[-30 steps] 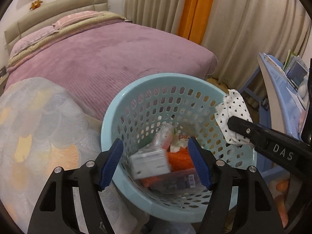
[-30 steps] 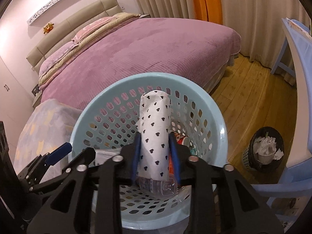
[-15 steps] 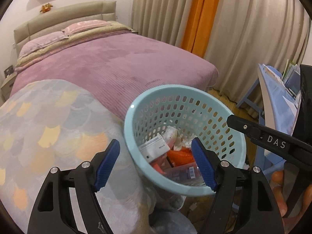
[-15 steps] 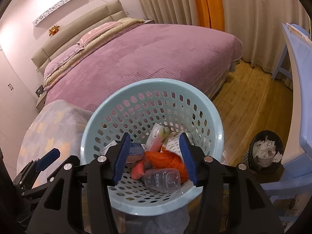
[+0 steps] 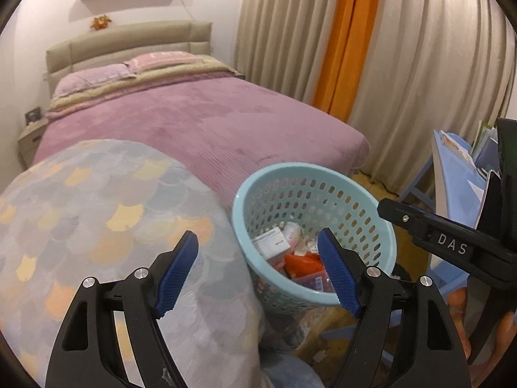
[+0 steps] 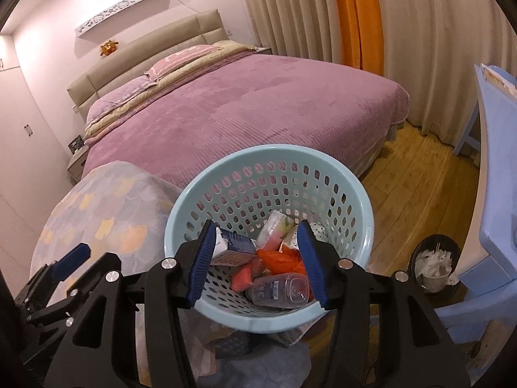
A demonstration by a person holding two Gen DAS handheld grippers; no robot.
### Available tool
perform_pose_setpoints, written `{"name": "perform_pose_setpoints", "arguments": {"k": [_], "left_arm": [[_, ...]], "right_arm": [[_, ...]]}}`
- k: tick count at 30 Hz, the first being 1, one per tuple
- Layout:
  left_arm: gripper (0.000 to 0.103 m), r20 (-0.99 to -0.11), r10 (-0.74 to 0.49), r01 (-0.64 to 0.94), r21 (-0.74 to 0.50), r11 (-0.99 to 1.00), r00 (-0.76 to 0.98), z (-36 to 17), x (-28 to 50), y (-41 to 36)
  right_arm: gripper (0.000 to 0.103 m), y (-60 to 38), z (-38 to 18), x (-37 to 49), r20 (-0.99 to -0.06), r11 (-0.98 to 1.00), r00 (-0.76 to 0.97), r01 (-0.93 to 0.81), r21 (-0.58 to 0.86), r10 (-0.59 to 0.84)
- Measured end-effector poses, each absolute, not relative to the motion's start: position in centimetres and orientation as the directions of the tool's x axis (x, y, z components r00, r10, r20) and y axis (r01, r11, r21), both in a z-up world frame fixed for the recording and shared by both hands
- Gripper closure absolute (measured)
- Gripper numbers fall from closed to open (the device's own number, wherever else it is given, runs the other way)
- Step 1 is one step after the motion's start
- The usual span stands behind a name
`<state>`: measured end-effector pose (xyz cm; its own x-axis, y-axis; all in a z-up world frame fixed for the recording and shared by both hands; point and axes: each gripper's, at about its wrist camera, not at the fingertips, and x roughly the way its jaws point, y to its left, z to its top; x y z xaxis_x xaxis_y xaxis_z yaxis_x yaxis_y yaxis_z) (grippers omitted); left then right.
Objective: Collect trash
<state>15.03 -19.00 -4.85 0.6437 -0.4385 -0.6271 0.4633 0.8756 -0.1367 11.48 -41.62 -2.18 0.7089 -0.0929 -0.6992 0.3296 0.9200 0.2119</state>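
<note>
Beside the bed (image 6: 245, 103): pale blue basket (image 6: 368, 226), holding a clear bottle (image 6: 279, 289), small boxes and an orange bag.
Left gripper (image 5: 258, 273): jaws spread, just widened, nothing between.
Right gripper (image 6: 255, 263): jaws apart, just opened, empty, above the basket.

Purple bed (image 6: 245, 103), patterned blanket (image 5: 97, 220), orange curtain (image 5: 349, 38)

The right hand-held gripper (image 6: 257, 262) no longer holds the dotted paper roll (image 6: 318, 228), which now lies in the blue basket (image 6: 181, 213). Both hand-held grippers, the left (image 5: 258, 268) too, have just opened, are empty, and are farther from the basket.
</note>
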Motion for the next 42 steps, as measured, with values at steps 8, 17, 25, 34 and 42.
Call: {"name": "perform_pose_setpoints", "arguments": {"k": [8,17,25,34,42], "left_arm": [[0.019,-0.556,-0.390,0.423,-0.075,0.903,0.734,-2.8,11.6,-17.5],[0.015,-0.485,-0.344,0.384,-0.017,0.923,0.804,-2.0,8.0,-16.2],[0.014,-0.453,-0.318,0.350,-0.013,0.937,0.833,-2.0,6.3,-15.4],[0.014,-0.455,-0.303,0.334,-0.013,0.943,0.838,-2.5,5.5,-15.3],[0.014,-0.457,-0.305,0.338,-0.011,0.941,0.836,-2.3,5.1,-15.4]], "right_arm": [[0.047,-39.6,-0.7,8.2,-0.599,0.935,0.789,0.302,0.183,-0.138],[0.047,-37.4,-0.7,5.6,-0.529,0.942,0.825,0.310,0.131,-0.198],[0.047,-37.1,-0.9,4.1,-0.502,0.934,0.831,0.338,0.114,-0.239],[0.047,-36.8,-0.8,3.2,-0.482,0.936,0.837,0.340,0.091,-0.257],[0.047,-36.7,-0.7,2.8,-0.478,0.937,0.840,0.337,0.091,-0.256]]}}
